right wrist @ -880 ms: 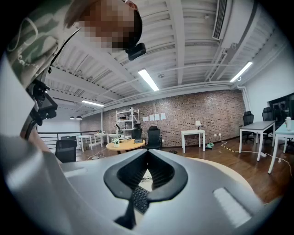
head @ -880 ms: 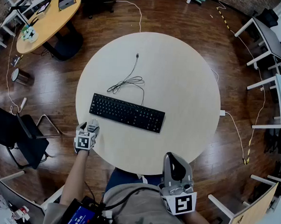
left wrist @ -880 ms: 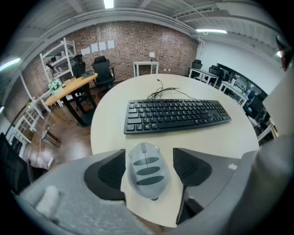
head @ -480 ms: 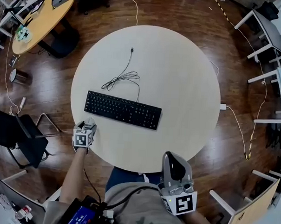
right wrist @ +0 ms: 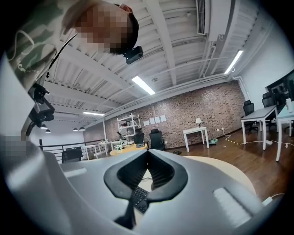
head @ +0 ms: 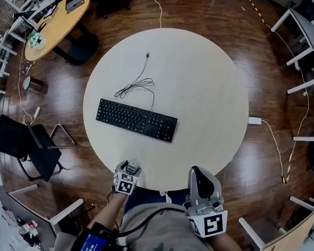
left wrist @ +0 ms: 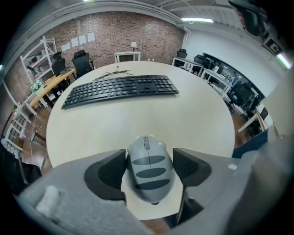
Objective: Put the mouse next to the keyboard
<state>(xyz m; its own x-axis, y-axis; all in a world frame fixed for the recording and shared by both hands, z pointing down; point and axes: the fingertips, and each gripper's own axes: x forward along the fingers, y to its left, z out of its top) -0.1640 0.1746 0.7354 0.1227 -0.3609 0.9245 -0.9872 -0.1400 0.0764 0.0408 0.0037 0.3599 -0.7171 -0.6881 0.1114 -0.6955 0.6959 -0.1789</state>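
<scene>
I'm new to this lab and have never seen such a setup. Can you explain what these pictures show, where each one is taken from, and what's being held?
There is no robot here: a person holds a two-jaw claw in each hand. The top-down picture comes from a camera on the person's head. The other two come from cameras riding on each claw, looking along its jaws. On the round table lie a black keyboard and, behind it, a coiled black cable. The left claw grips a grey mouse over the table's near edge. The right claw is closed and empty, off the table by the person's body.
</scene>
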